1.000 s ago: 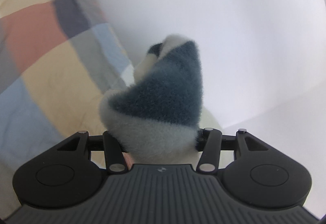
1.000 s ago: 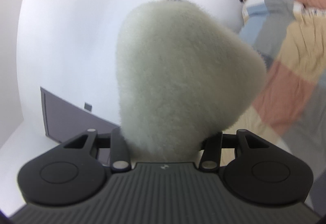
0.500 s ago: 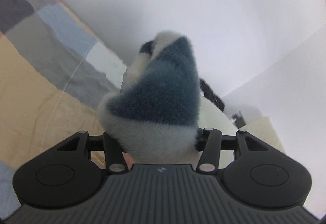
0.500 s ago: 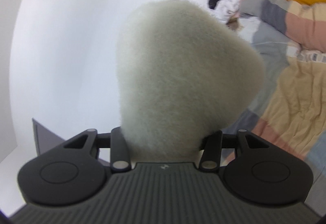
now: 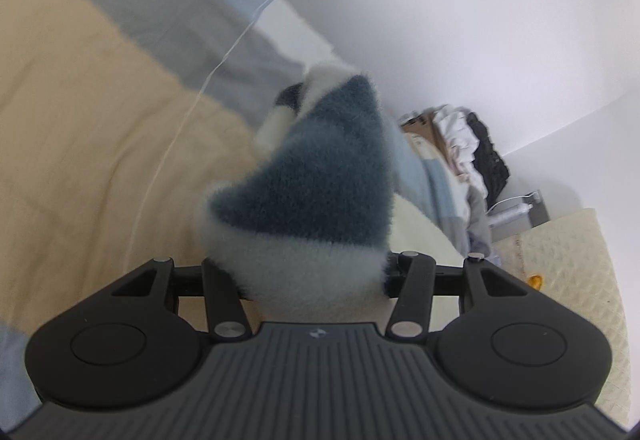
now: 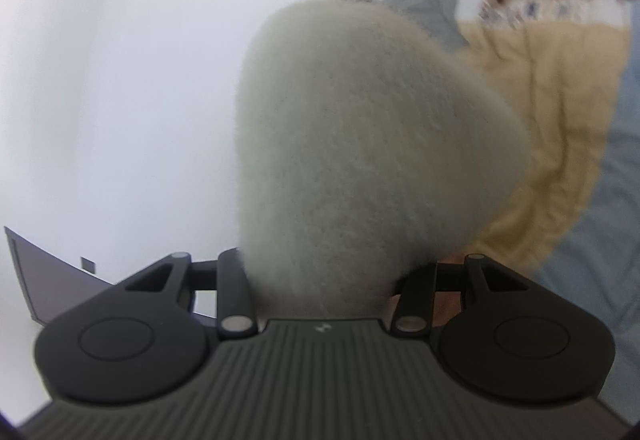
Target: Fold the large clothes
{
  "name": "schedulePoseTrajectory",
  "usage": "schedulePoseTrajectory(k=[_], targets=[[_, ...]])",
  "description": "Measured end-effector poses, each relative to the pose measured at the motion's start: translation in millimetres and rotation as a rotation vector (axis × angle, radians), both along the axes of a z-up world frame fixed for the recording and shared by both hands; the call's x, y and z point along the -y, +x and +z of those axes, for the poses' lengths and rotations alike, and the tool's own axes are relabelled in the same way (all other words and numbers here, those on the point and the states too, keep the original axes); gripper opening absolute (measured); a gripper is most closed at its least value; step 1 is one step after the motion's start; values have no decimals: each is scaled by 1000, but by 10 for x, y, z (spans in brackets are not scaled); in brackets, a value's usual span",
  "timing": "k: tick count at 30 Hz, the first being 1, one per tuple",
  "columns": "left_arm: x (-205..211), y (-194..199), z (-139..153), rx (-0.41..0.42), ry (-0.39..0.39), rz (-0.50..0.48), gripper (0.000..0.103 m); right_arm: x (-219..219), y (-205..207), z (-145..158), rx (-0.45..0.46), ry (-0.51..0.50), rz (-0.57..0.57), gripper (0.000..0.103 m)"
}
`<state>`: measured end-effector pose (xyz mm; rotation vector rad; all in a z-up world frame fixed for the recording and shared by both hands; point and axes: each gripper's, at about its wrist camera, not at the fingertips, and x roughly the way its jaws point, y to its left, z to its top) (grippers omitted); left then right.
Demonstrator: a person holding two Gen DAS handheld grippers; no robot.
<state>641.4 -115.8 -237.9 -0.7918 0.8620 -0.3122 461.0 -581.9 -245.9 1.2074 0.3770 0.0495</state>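
The fluffy garment [image 5: 304, 191] hangs bunched above the patchwork quilt [image 5: 80, 143], carried at 2 spots. To do this step well, I judge both hands should lower evenly and keep the held edge taut, so it lands flat on the bed. The left gripper [image 5: 312, 280] is clamped on a blue-and-white striped part; the right gripper [image 6: 324, 280] pinches a pale part [image 6: 360, 143] bulging just ahead of it.

The right gripper [image 6: 324, 276] clamps a fluffy garment [image 6: 360, 143] (pale grey-green).
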Motion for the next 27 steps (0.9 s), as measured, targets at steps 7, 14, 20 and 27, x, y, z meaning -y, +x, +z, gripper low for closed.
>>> schedulePoseTrajectory(k=[7, 14, 20, 27], targets=[[-56, 56, -405, -20, 0, -21, 56, 6, -60, -457, -64, 35, 13, 49], [-136, -252, -580, -13, -43, -11, 61, 9, -218, -703, -44, 52, 36, 53], [-188, -337, -574, -58, -39, -3, 70, -7, -324, -791, -30, 53, 40, 59], [-233, -536, -213, -79, 121, -68, 76, -34, -551, -529, -91, -61, 52, 61]])
